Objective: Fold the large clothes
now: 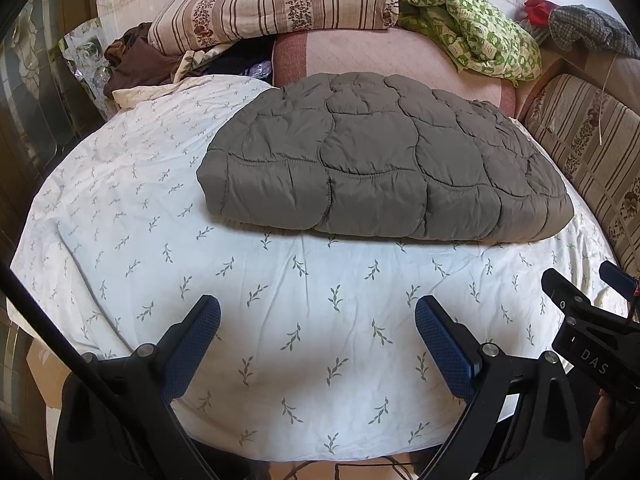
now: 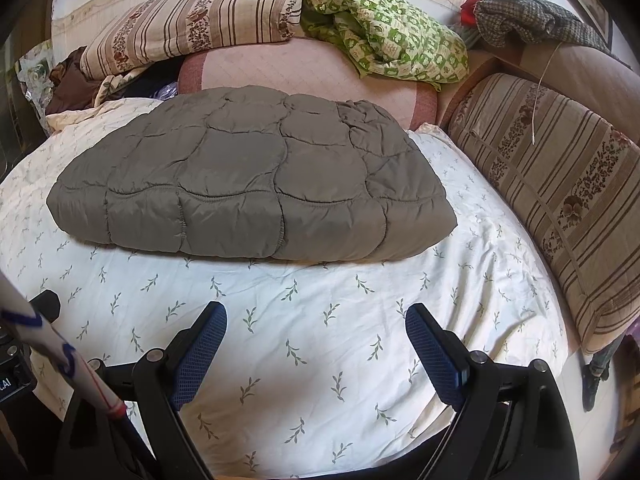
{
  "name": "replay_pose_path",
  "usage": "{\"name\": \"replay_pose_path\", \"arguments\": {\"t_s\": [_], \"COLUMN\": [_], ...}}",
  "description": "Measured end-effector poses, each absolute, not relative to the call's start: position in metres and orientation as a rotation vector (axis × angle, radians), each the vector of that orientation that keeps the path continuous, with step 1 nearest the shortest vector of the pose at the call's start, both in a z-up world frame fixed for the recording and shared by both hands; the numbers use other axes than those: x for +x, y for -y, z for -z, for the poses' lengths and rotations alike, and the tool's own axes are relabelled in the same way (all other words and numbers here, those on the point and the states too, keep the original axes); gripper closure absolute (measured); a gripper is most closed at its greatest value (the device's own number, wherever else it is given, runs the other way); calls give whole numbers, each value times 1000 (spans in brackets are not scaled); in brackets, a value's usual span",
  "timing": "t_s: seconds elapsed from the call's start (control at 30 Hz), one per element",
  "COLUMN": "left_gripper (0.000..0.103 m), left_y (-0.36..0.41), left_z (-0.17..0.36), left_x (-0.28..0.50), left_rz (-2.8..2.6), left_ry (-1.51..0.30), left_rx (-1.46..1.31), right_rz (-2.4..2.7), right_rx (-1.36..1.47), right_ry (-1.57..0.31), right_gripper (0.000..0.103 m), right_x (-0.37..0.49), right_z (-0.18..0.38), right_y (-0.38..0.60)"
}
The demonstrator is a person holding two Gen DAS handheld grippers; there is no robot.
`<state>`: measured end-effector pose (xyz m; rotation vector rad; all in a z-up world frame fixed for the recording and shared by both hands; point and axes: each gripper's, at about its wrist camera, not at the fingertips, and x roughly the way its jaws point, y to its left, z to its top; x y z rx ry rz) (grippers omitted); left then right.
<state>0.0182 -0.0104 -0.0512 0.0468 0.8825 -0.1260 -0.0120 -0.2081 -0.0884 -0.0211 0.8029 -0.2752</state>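
A grey quilted padded garment (image 1: 380,160) lies folded into a thick rectangle on the white leaf-print bedsheet (image 1: 200,280). It also shows in the right wrist view (image 2: 248,184), on the sheet (image 2: 320,320). My left gripper (image 1: 318,320) is open and empty, hovering over the sheet near the bed's front edge, well short of the garment. My right gripper (image 2: 316,326) is open and empty too, likewise over the sheet in front of the garment. The right gripper's body (image 1: 592,332) shows at the right edge of the left wrist view.
A striped floral pillow (image 1: 276,4) and a green patterned cloth (image 1: 468,28) lie at the bed's head on a pink mat (image 1: 380,56). A striped bolster (image 2: 560,192) lines the right side. Brown clothes (image 1: 136,60) are piled at the back left.
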Motion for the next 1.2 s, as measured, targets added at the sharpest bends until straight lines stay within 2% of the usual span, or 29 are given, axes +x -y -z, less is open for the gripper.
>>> {"name": "replay_pose_path", "arguments": {"t_s": [1.2], "left_gripper": [6], "left_y": [2], "left_z": [63], "left_x": [23], "left_rz": [112], "left_ry": [-932], "left_rx": [16], "right_rz": [253], "right_rx": [-43], "right_ry": [-814], "right_gripper": [9], "right_x": [-12], "right_z": [95], "right_y": [197]}}
